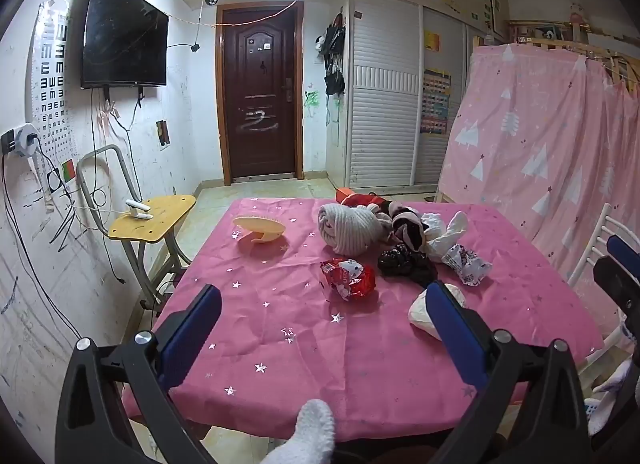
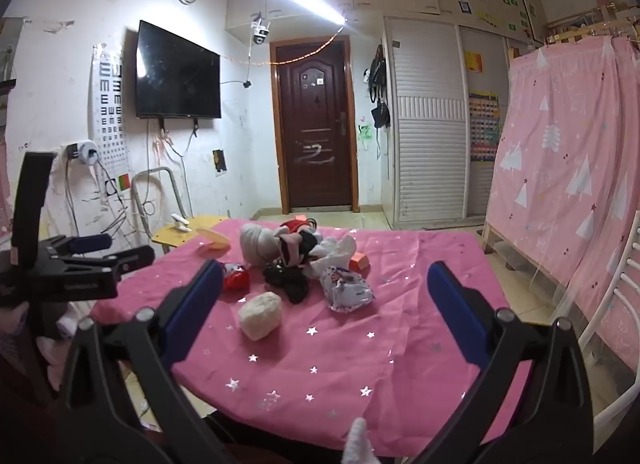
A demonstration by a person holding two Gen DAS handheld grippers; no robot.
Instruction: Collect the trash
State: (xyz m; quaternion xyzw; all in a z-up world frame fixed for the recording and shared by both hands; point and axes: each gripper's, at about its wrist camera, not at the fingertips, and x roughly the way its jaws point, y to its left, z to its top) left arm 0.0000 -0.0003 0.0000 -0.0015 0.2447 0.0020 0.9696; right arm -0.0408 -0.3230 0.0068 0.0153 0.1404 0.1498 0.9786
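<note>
A table with a pink starred cloth (image 1: 304, 344) (image 2: 400, 328) holds trash and clothes. A red crumpled wrapper (image 1: 347, 273) (image 2: 236, 276), a white-and-red wrapper (image 1: 466, 264) (image 2: 348, 287), a crumpled white paper ball (image 1: 420, 310) (image 2: 260, 314) and a black crumpled bag (image 1: 404, 260) (image 2: 290, 278) lie near the middle. My left gripper (image 1: 322, 330) is open and empty, above the table's near part. My right gripper (image 2: 324, 302) is open and empty, held before the near edge; its fingers (image 1: 620, 264) show at the right of the left wrist view.
A pile of socks and a knit hat (image 1: 350, 230) (image 2: 260, 244) lies at the far side, with a yellow dish (image 1: 259, 228) (image 2: 214, 240) and an orange box (image 2: 359, 262). A small yellow side table (image 1: 152, 220) stands left. A white chair (image 2: 612, 304) and pink curtain (image 2: 568, 168) are right.
</note>
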